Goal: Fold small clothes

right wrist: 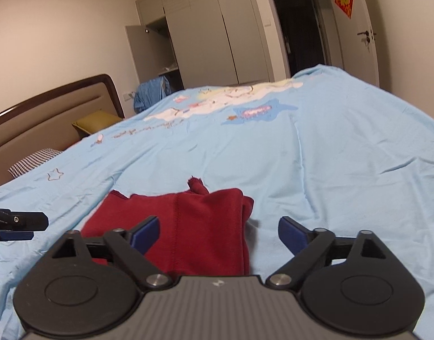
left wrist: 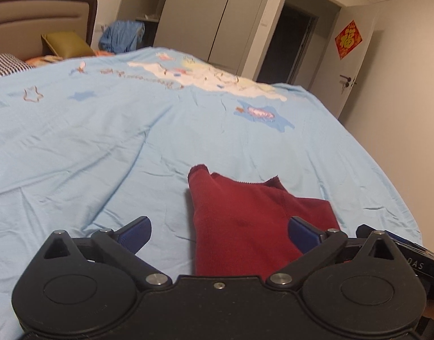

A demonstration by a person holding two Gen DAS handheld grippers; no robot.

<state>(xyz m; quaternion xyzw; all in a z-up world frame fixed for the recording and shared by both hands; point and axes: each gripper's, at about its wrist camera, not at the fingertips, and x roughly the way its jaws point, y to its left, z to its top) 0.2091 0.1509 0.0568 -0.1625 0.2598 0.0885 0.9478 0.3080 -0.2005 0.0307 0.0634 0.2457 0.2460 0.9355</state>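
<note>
On the light blue bedsheet with cartoon prints, one dark red knitted garment is lying folded and flat, just ahead of my two tongs. My left gripper is hanging spread wide above its near edge: the left blue pad is sitting over bare sheet and the right blue pad over the red cloth, neither pressing on it, so I am gripping nothing there. My right gripper is gaping equally wide and is likewise empty; its left pad is showing in front of the garment's right half and its right pad over bare sheet beside the cloth. The garment is thus lying between my two hands, reaching under both. In the right wrist view the tip of my other gripper is poking in at the left edge.

I am counting one garment, two grippers, one olive-green cushion by the headboard, and one red paper decoration on the door.
</note>
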